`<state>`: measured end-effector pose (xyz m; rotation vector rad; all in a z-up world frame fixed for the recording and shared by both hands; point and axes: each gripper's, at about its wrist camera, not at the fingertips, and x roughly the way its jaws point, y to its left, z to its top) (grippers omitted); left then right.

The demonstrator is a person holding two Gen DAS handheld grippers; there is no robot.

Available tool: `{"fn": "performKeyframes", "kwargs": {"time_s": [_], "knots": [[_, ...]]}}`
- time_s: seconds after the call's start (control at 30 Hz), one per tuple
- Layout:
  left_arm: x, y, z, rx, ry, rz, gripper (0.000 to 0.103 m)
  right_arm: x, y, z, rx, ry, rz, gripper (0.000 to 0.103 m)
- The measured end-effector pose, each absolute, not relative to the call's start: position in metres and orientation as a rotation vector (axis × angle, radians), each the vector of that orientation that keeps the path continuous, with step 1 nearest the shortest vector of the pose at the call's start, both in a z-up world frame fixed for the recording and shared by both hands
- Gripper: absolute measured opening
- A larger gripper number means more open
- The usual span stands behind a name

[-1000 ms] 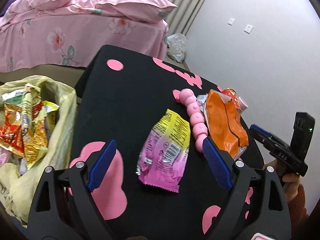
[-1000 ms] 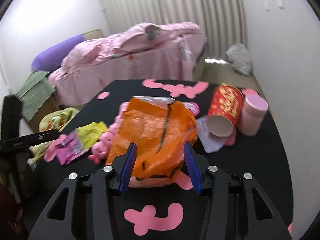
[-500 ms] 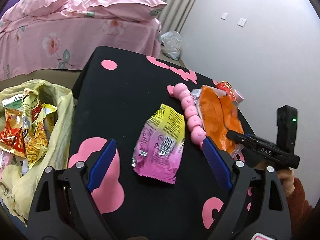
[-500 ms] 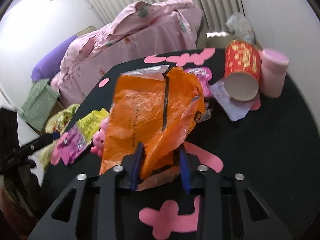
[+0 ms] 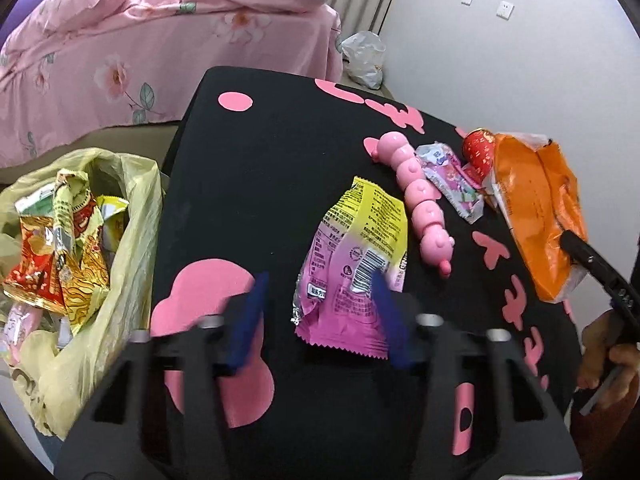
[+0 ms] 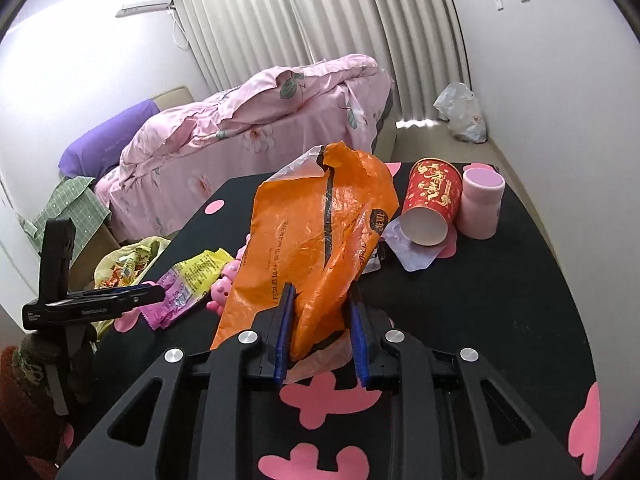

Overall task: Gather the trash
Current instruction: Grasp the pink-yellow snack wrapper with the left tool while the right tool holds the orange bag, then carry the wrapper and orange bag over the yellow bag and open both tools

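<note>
My right gripper is shut on a crumpled orange wrapper and holds it lifted above the black table; the wrapper also shows at the right of the left wrist view. My left gripper is partly closed around the lower edge of a pink and yellow snack wrapper lying flat on the table, its right finger over the wrapper, its left finger beside it. The wrapper also shows in the right wrist view. A yellow trash bag full of wrappers hangs off the table's left side.
A pink segmented toy, a small pink packet, a tipped red paper cup and a pink jar sit on the black table with pink shapes. A pink bed stands beyond.
My right gripper closed on the orange wrapper and lifted it. My left gripper moved down onto the pink and yellow wrapper and its fingers narrowed around it.
</note>
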<state>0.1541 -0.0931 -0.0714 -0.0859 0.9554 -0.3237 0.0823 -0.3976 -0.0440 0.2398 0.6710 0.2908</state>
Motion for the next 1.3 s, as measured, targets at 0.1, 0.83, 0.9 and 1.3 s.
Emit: {"fn": "performKeyframes", "kwargs": {"time_s": [0.1, 0.83, 0.9, 1.3], "knots": [[0.151, -0.092, -0.068, -0.111, 0.943, -0.338, 0.010, 0.080, -0.392, -0.042, 0.226, 0.665, 0.291, 0.024], [0.075, -0.003, 0.027, -0.194, 0.626, -0.261, 0.010, 0.052, -0.289, 0.027, -0.028, 0.574, 0.373, 0.024], [0.070, 0.011, 0.028, -0.216, 0.614, -0.249, 0.010, 0.051, -0.275, 0.031, -0.052, 0.574, 0.389, 0.024], [0.062, 0.077, 0.021, -0.322, 0.596, -0.108, 0.010, 0.063, -0.187, 0.018, -0.138, 0.637, 0.546, 0.024]]}}
